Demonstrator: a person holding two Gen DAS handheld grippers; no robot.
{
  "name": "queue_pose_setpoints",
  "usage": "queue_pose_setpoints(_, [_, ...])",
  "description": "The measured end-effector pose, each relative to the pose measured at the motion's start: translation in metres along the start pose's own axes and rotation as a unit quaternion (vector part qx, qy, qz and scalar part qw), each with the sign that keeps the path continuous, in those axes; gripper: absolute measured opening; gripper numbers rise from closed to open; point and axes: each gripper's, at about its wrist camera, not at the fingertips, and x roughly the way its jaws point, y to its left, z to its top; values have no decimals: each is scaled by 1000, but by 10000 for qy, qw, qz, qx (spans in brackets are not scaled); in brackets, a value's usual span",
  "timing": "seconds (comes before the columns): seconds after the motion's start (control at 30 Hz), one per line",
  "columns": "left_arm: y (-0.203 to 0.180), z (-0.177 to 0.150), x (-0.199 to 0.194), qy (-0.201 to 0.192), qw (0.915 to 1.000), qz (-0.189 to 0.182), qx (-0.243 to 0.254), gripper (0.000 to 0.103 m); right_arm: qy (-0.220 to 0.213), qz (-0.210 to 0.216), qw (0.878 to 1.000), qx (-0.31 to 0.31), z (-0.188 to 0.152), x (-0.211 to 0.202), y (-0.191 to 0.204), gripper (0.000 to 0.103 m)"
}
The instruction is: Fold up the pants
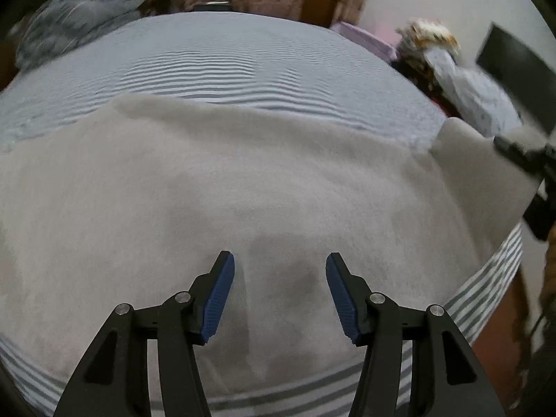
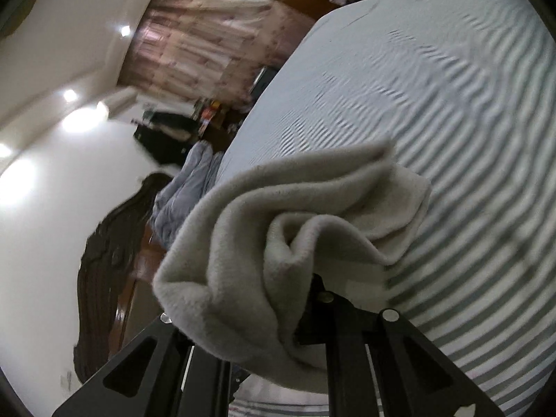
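Observation:
Light grey fleece pants [image 1: 243, 187] lie spread flat across the striped bed. My left gripper [image 1: 280, 271] hovers just above them near the bed's front edge, jaws open and empty. My right gripper [image 2: 278, 312] is shut on a bunched end of the pants [image 2: 264, 229], lifted off the bed; the cloth drapes over and hides its fingertips. In the left wrist view the right gripper [image 1: 521, 156] shows at the far right, holding up the pants' corner [image 1: 458, 146].
The bed has a grey-and-white striped sheet [image 1: 243, 66]. A crumpled blue-grey quilt [image 1: 76, 14] lies at the far left corner. Clothes are piled [image 1: 462, 76] off the right side. A dark wooden headboard [image 2: 104, 278] and curtains [image 2: 208, 45] show in the right wrist view.

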Motion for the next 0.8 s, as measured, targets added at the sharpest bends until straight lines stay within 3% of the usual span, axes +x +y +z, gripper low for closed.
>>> queue_pose_setpoints(0.27, [85,-5,-42,-229,9978,253,-567,56,755,114,9946,-707,-39,79,81,12])
queue_pose_setpoints(0.4, [122,-18,-58,-338,9956,312,-812,56,1157,-55,9886,-964,-77,124,103,12])
queue_pose_setpoints(0.57, [149,-28,-73,-476,9938,148,-993,56,1736,-332,9725,-1515,-131,178,130,12])
queue_pose_setpoints(0.8, [170,-27,-90,-648,9894,-312,-1263,56,2053,-768,9575,-1874,-178,196,137,47])
